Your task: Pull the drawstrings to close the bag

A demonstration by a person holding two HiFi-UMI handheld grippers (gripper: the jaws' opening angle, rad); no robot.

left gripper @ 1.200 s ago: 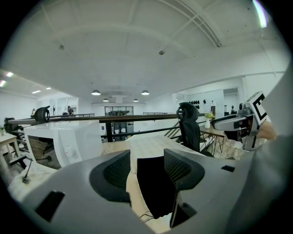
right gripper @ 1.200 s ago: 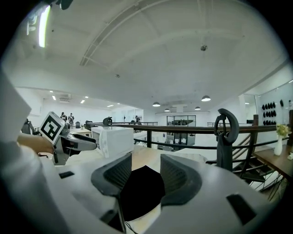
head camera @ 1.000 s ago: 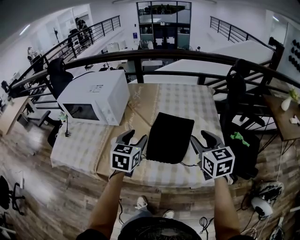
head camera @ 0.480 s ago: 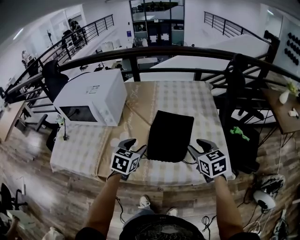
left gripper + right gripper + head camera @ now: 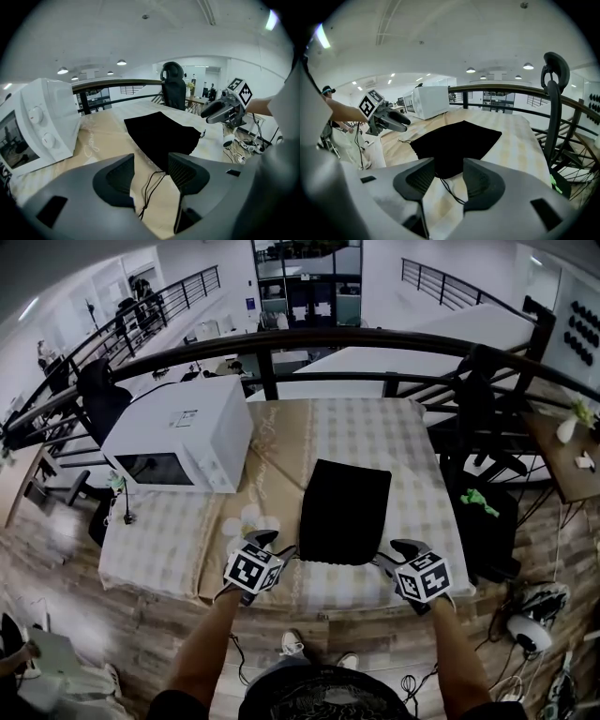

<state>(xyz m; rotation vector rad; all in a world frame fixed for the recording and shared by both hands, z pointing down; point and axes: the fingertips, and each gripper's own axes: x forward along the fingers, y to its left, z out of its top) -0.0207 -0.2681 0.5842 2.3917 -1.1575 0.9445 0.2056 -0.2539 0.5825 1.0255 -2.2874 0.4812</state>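
Note:
A flat black drawstring bag [image 5: 345,512] lies on the checked tablecloth [image 5: 375,432], its mouth toward the near edge. My left gripper [image 5: 278,546] sits at the bag's near left corner and stands open. In the left gripper view the left drawstring [image 5: 149,186] lies on the cloth in the gap between the jaws of the left gripper [image 5: 150,165], in front of the bag [image 5: 161,133]. My right gripper [image 5: 387,553] is at the near right corner, also open. The right drawstring [image 5: 451,190] runs between the jaws of the right gripper [image 5: 449,168], out from the bag [image 5: 454,140].
A white microwave [image 5: 178,432] stands on the table's left side. A dark railing [image 5: 375,338] runs behind the table. A black chair [image 5: 480,404] stands to the right, with a green item [image 5: 480,506] on a dark seat below it. Cables lie on the wooden floor.
Both grippers have drawn back from beside the bag toward the table's near edge, and now sit at the bag's near corners. The bag has not moved.

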